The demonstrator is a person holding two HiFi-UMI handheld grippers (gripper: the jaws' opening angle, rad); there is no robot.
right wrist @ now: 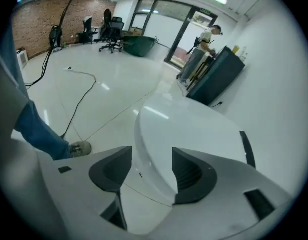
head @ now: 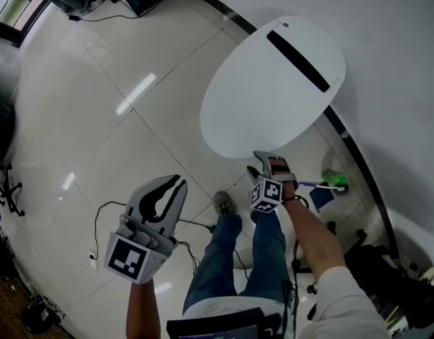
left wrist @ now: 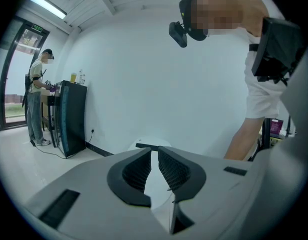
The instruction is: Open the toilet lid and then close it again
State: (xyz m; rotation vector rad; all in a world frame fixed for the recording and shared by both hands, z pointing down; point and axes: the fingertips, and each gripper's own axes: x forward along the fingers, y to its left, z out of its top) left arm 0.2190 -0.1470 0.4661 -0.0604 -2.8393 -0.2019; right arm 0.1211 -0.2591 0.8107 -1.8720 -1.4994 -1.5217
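**Mia:** Where is the lid (head: 266, 90)?

**Ben:** It lies flat and shut on the toilet. The black strip (head: 298, 61) is at its back, by the wall (head: 400, 62). The white floor (head: 97, 83) is all round it.

**Mia:** What is the right gripper (head: 266, 162) doing?

**Ben:** It is at the lid's front edge and points down. Its jaws are partly open, and the lid's rim sits between them. I don't think they squeeze it, as there is a gap on one side.

**Mia:** And the left gripper (head: 176, 182)?

**Ben:** It hangs off to the side, well away from the lid. Its jaws are as good as together, with nothing in them.

**Mia:** So how much is done?

**Ben:** The lid is down. I can't tell if it was opened yet. If not, it must go up and then come down.
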